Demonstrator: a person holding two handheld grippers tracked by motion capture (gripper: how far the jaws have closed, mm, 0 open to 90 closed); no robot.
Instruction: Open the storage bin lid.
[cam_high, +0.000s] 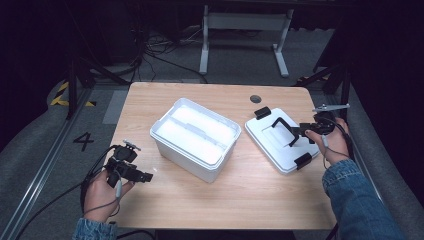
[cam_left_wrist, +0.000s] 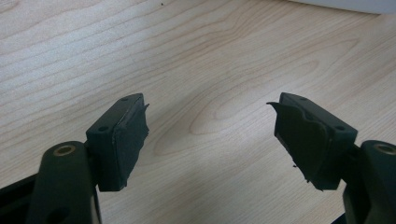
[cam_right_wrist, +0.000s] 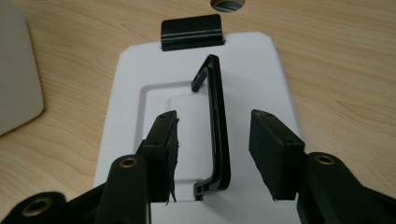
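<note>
We see a white box (cam_high: 194, 138) in the middle of the surface (cam_high: 240, 190), open at the top. Inside it looks white, with a ridge running along its length; we cannot tell if anything lies in it. Its lid (cam_high: 281, 141) lies flat on the surface, just beside the box on the right, apart from it. The lid has a black latch (cam_right_wrist: 191, 31) at each short end and a black handle (cam_right_wrist: 215, 130) that stands up from its middle.

The right gripper (cam_right_wrist: 212, 151) is over the lid with its jaws apart, one on each side of the handle; they do not press it. The left gripper (cam_left_wrist: 212, 140) is near the front left corner of the surface, jaws wide apart over bare wood, holding nothing.

The surface is light wood with a round hole (cam_high: 255, 98) near its far edge. Around it is grey floor (cam_high: 40, 145) with a painted number, cables (cam_high: 150, 50), and a white frame (cam_high: 245, 30) behind, in a dark room.
</note>
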